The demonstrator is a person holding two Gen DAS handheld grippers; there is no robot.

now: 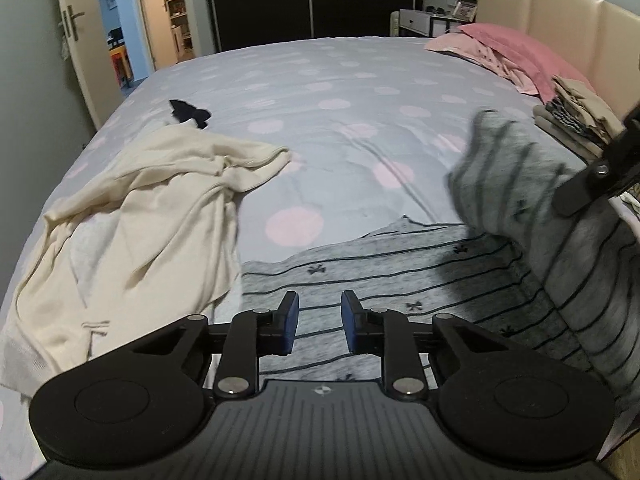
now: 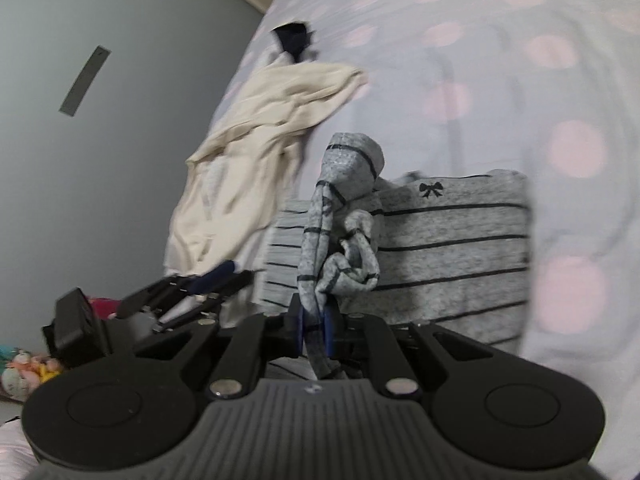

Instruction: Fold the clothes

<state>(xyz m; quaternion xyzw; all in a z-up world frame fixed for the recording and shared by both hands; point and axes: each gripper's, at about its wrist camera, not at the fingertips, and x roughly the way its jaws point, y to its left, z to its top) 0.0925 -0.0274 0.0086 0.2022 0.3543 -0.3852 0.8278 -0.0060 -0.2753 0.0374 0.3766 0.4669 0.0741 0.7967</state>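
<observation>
A grey top with thin black stripes and small bows [image 1: 400,264] [image 2: 452,248] lies flat on the bed. One sleeve [image 1: 512,168] [image 2: 348,168] is raised off it and hangs bunched. My right gripper [image 2: 314,326] is shut on this sleeve's fabric, which runs between the blue pads. In the left wrist view the right gripper's black frame [image 1: 600,172] enters from the right edge. My left gripper [image 1: 320,320] hovers over the top's near part, open, with a gap between the pads and nothing in it. The right wrist view shows the left gripper [image 2: 200,284] from the side.
A crumpled cream garment [image 1: 160,216] [image 2: 256,140] lies left of the grey top, with a small black item [image 1: 188,114] [image 2: 294,38] beyond it. A pink pillow [image 1: 516,50] and a stack of folded clothes [image 1: 576,120] sit by the headboard [image 1: 560,12]. The dotted sheet [image 1: 340,120] covers the bed.
</observation>
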